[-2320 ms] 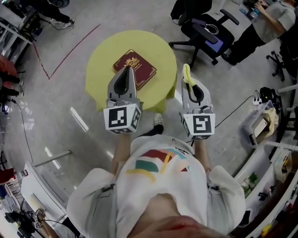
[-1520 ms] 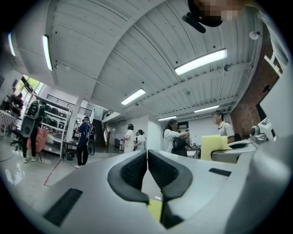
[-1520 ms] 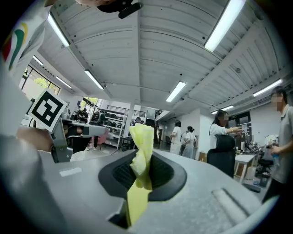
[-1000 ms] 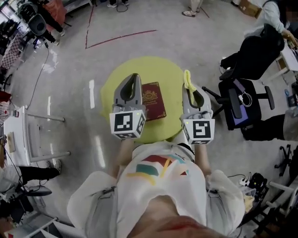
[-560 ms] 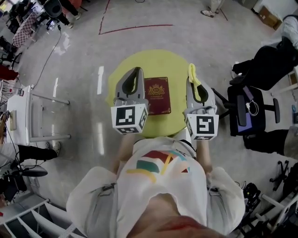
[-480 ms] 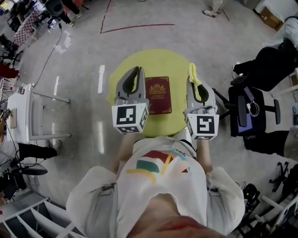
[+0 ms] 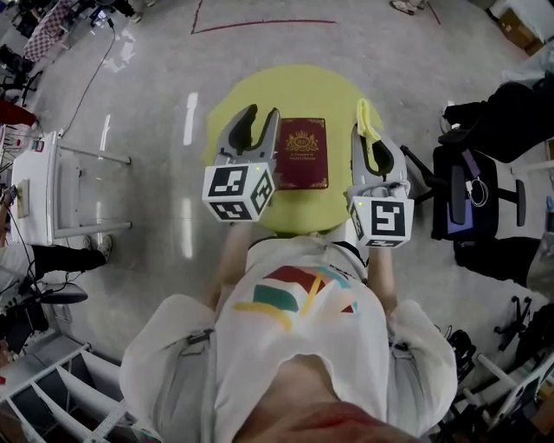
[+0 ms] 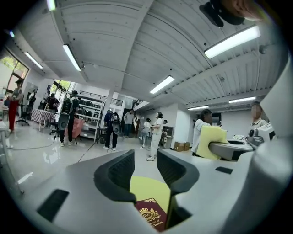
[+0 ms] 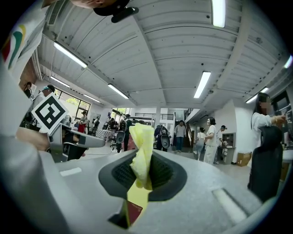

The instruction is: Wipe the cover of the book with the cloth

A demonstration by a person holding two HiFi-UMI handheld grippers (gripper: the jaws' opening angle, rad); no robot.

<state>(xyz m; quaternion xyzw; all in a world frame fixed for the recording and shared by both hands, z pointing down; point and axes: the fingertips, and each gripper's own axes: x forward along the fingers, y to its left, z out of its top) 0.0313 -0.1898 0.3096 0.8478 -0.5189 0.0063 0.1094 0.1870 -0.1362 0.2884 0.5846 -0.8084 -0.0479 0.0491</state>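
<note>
A dark red book (image 7: 301,153) with a gold crest lies flat on the round yellow table (image 7: 260,86). My left gripper (image 7: 261,114) hovers at the book's left edge, its jaws opening with nothing between them. Through their gap in the left gripper view (image 8: 145,160) I see the book (image 8: 151,215) below. My right gripper (image 7: 370,130) is beside the book's right edge, shut on a yellow cloth (image 7: 365,119) that sticks up out of its jaws. In the right gripper view the cloth (image 9: 142,151) is pinched between the pads and a corner of the book (image 9: 132,211) shows underneath.
A black office chair (image 7: 467,186) stands close to the table's right. A white rack (image 7: 52,186) is at the left, and red tape (image 7: 260,24) marks the floor beyond the table. Several people stand far back in the room (image 8: 112,130).
The left gripper's jaws, shut before, now stand apart. The book has come to lie square between the two grippers. The right gripper still holds the cloth.
</note>
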